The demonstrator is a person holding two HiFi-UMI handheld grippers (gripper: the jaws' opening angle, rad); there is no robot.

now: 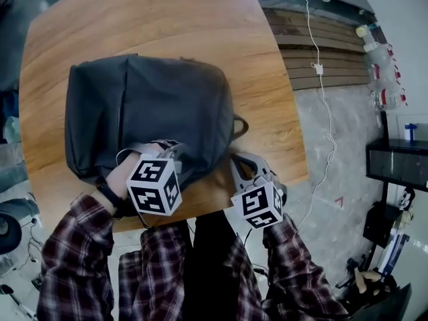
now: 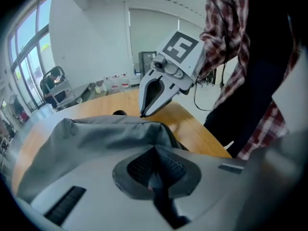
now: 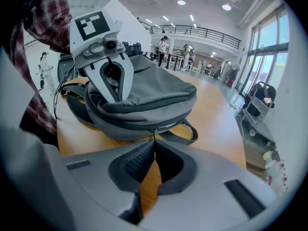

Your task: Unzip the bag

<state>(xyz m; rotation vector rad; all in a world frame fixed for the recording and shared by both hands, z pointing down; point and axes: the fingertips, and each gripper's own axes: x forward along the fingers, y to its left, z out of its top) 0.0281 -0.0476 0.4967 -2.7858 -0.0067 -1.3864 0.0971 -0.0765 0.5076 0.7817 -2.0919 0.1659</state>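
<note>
A dark grey backpack (image 1: 147, 105) lies flat on the wooden table (image 1: 167, 19). My left gripper (image 1: 166, 147) rests on the bag's near edge. In the left gripper view, that gripper (image 2: 154, 150) is shut on a fold of the bag's grey fabric (image 2: 96, 134). My right gripper (image 1: 236, 159) is at the bag's near right corner, beside a strap loop (image 1: 239, 126). Seen in the right gripper view, its jaws (image 3: 154, 141) are closed on the small zipper pull (image 3: 153, 133) hanging from the bag's closed zip (image 3: 144, 112). The left gripper (image 3: 108, 73) lies on the bag beyond.
The table's near edge (image 1: 221, 206) runs just under both grippers, close to the person's plaid sleeves (image 1: 73, 259). To the right are the tiled floor, a white cable (image 1: 328, 126), several bottles (image 1: 381, 65) and a black cabinet (image 1: 398, 162).
</note>
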